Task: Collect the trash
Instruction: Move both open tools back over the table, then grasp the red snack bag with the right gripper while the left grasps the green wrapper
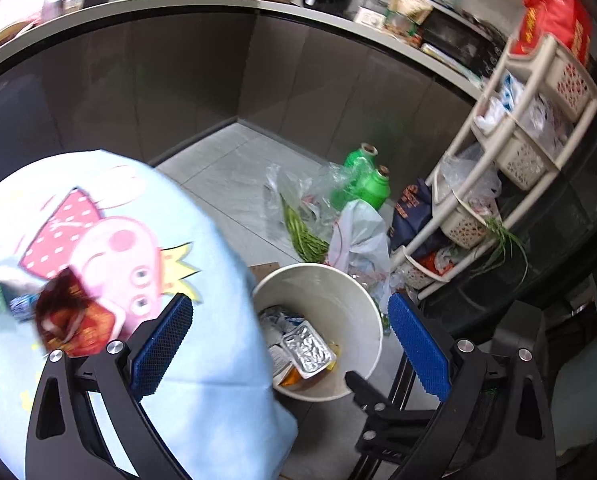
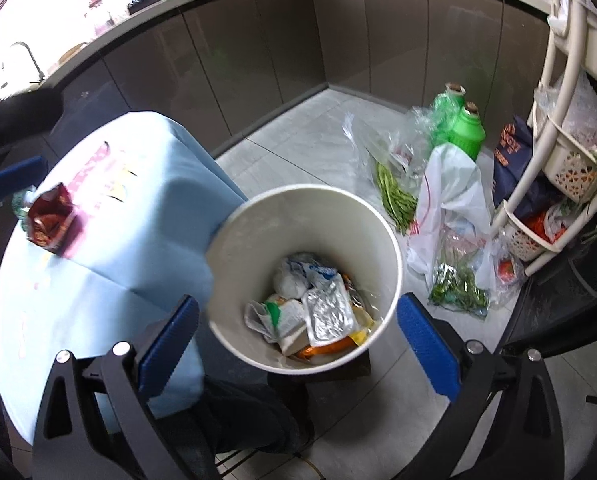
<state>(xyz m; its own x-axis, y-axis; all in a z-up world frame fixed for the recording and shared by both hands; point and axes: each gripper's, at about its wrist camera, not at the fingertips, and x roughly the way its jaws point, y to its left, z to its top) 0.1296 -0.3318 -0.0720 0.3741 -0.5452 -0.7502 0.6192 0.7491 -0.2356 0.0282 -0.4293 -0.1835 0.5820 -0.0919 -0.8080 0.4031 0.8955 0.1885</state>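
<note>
A white round bin (image 2: 254,240) stands on the floor beside a table with a light-blue cartoon cloth (image 2: 146,184). In the bin lie a foil tray (image 2: 330,312), white wrappers and orange packets. A crumpled red snack wrapper (image 2: 50,216) rests on the cloth, also seen in the left wrist view (image 1: 70,316). My right gripper (image 2: 298,344) hangs open above the bin, its pads empty. My left gripper (image 1: 290,344) is open too, over the table edge and the bin (image 1: 358,292), holding nothing. One of its blue fingers (image 2: 14,178) shows near the wrapper.
Two green bottles (image 2: 464,128), plastic bags (image 2: 450,196) and green beans (image 2: 394,196) lie on the floor behind the bin. To the right stands a cream basket rack (image 1: 518,152) topped by a red bag (image 1: 554,20). Dark cabinets (image 1: 258,72) under a cluttered counter close the back.
</note>
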